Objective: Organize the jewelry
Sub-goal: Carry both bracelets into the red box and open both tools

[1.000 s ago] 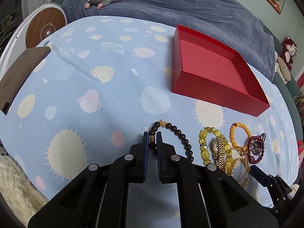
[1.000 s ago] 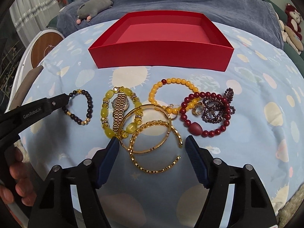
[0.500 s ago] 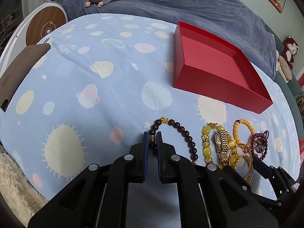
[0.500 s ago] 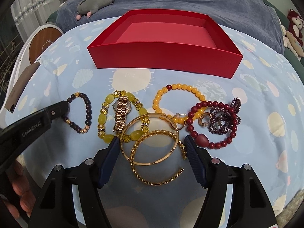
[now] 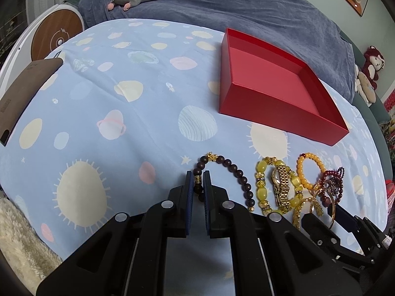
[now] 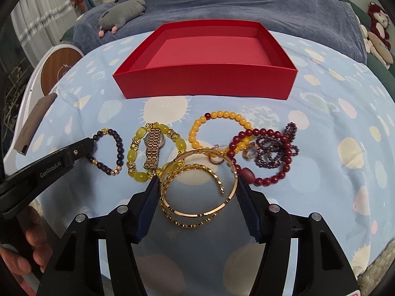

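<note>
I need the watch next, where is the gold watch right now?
In the right wrist view the gold watch lies left of centre on the bedsheet, draped inside the yellow bead bracelet, between the dark bead bracelet and the gold bangles.

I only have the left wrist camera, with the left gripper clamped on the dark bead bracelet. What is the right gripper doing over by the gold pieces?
Observer: The right gripper straddles two overlapping gold bangles. Its jaws are closing, and the pads are not clearly pressing yet.
Operator: Is anything else caught in there?
Observer: What looks like a small gold earring lies on the bangles' far edge, beyond the fingertips.
Operator: And the red beads?
Observer: The red bead bracelet lies just outside the gripper's right-hand finger, with its biggest bead beside the pad.
</note>
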A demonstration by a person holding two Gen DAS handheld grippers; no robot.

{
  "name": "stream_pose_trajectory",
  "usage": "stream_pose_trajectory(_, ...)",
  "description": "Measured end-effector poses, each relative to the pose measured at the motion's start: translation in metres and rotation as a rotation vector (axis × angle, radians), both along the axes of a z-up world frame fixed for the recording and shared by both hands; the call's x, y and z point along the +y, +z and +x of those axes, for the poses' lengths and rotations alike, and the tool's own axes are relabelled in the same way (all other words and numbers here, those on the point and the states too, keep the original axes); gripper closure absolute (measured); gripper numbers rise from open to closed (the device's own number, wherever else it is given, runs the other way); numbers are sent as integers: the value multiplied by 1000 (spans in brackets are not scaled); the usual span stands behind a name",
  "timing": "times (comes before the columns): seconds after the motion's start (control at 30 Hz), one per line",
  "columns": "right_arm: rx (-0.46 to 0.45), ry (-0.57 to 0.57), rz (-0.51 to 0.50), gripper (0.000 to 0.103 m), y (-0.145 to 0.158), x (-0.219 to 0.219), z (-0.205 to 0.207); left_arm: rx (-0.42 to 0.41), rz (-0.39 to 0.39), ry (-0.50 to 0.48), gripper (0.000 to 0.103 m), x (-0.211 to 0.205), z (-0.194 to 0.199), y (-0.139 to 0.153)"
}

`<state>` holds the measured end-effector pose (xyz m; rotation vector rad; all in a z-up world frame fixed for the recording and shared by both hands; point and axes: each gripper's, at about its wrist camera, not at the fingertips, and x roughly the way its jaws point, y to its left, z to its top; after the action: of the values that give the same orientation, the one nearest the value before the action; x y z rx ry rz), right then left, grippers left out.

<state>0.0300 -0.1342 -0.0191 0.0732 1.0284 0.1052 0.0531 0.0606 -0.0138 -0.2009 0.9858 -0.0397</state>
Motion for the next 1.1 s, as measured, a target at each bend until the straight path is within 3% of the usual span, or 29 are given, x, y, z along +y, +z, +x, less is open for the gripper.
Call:
stream_pose_trajectory(0.27,-44,-6,20,44,22,-17,-14,-36,-27,-30,95,-8,-8,23)
stream_pose_trajectory(0.53,-80,-29,53,44,43,-45,-7,-98,-81,-67,95,-18,1,69)
stream_pose_trajectory(0.87,-136,-80,103,44,71,-80,90,-173,-94,-139,95,-57,101,114)
stream_pose_trajectory(1.1,-145,-76,72,44,74,-83,179,-169,-63,-146,95,-78,180,107)
